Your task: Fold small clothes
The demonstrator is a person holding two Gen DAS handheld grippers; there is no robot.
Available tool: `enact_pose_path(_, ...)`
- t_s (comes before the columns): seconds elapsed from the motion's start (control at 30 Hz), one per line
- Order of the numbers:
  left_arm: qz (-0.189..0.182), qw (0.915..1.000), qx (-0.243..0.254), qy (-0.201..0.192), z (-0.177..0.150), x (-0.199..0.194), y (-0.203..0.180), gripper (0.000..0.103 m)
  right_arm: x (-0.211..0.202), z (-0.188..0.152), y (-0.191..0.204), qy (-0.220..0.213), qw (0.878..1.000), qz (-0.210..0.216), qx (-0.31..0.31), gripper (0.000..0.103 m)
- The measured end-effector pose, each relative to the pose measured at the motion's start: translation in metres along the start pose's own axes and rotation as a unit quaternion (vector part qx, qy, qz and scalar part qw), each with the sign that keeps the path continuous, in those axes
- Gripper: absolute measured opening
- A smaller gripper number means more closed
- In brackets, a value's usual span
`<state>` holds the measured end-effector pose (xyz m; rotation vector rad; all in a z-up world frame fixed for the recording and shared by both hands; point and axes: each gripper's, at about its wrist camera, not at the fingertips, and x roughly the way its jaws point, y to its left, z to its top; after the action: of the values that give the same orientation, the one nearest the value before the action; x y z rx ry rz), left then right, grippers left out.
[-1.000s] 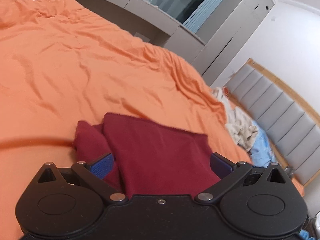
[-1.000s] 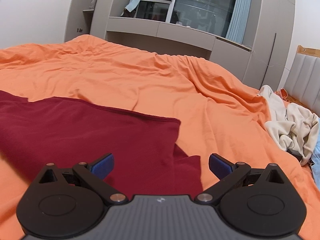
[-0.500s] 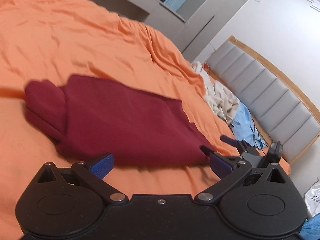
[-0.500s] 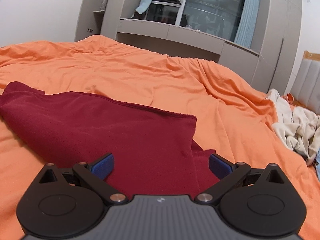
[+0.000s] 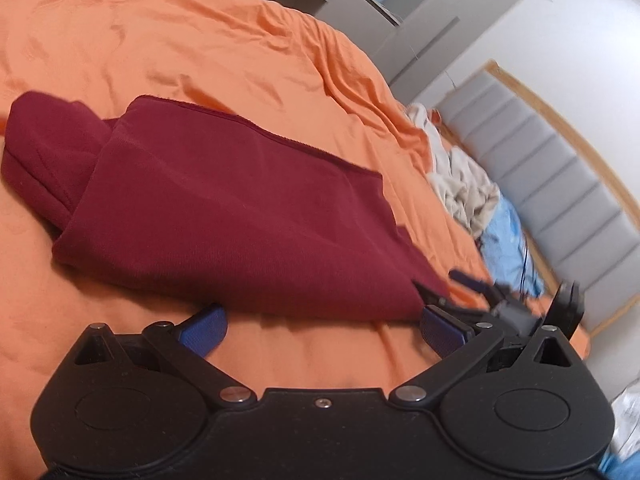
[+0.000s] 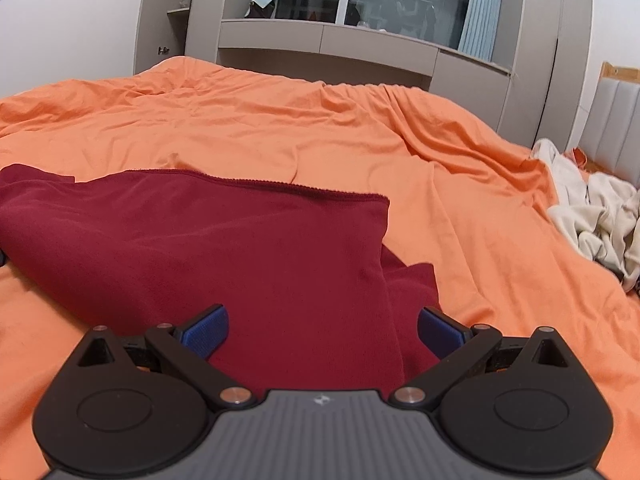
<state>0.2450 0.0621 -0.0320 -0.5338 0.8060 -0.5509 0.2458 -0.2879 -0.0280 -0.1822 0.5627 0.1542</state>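
Note:
A dark red garment [image 5: 224, 216] lies folded flat on the orange bedcover [image 5: 160, 40], with a bunched part at its left end. My left gripper [image 5: 322, 330] is open, its blue fingertips just short of the garment's near edge, holding nothing. In the right wrist view the same garment [image 6: 240, 248] spreads between and under the fingers of my right gripper [image 6: 322, 332], which is open. The right gripper [image 5: 460, 288] also shows blurred at the garment's near right corner in the left wrist view.
A heap of cream clothes [image 6: 600, 216] and a light blue cloth [image 5: 508, 240] lie at the bed's right side by the grey padded headboard [image 5: 560, 184]. Grey cabinets and a dark window [image 6: 360, 32] stand beyond the bed.
My left gripper has drawn back from over the garment, so the whole folded piece now lies ahead of it. The right gripper has edged closer over the garment's right end.

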Motion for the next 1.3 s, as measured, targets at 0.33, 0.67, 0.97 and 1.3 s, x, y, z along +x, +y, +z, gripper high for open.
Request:
enact_pose_path(0.33, 0.015, 0.9947, -0.087, -0.053, 0.011, 0.004, 0.015, 0.102, 0.006, -0.005, 0.0, 0.017, 1.0, 0.007, 0.017, 0.103)
enact_pose_path(0.67, 0.058, 0.9818, -0.133, -0.123, 0.021, 0.002, 0.017, 0.102, 0.007, -0.009, 0.0, 0.018, 1.0, 0.009, 0.023, 0.103)
enact_pose_path(0.97, 0.125, 0.9792, -0.089, -0.133, 0.036, 0.01, 0.018, 0.102, 0.008, -0.009, -0.001, 0.018, 0.999, 0.011, 0.027, 0.103)
enact_pose_path(1.3, 0.106, 0.9716, -0.109, -0.182, 0.022, 0.002, 0.036, 0.102, -0.005, -0.004, 0.006, -0.019, 1.0, -0.002, 0.009, 0.103)
